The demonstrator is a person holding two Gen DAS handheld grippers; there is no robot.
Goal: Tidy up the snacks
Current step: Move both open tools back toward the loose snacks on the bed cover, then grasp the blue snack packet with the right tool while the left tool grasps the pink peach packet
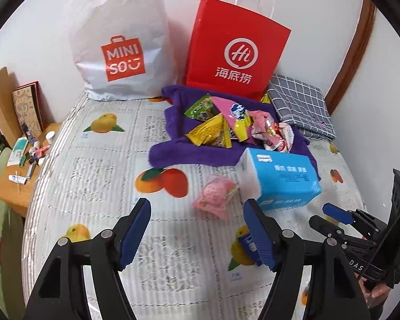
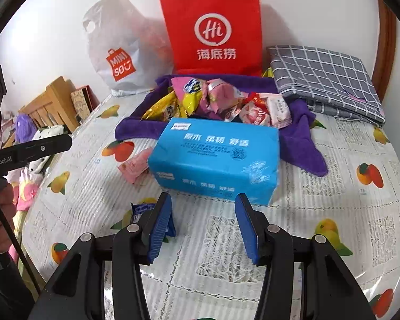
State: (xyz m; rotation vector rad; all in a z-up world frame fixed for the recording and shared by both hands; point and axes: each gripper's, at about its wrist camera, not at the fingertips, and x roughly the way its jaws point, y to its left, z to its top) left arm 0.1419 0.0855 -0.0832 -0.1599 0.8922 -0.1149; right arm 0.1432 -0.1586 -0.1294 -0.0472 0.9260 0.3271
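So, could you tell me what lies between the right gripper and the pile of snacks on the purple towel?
The blue tissue pack lies between the right gripper and the snack pile, as the right wrist view shows.

Black tools (image 1: 197,233) (image 2: 203,226) w/ blue ribbed pads

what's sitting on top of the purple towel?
On the purple towel: a heap of snack packets, yellow, green and pink. The blue tissue pack overlaps its front edge. Anything buried under the heap is hidden.

Bright snack packets (image 1: 226,125) lie heaped on a purple cloth; one pink packet (image 1: 216,196) lies apart.
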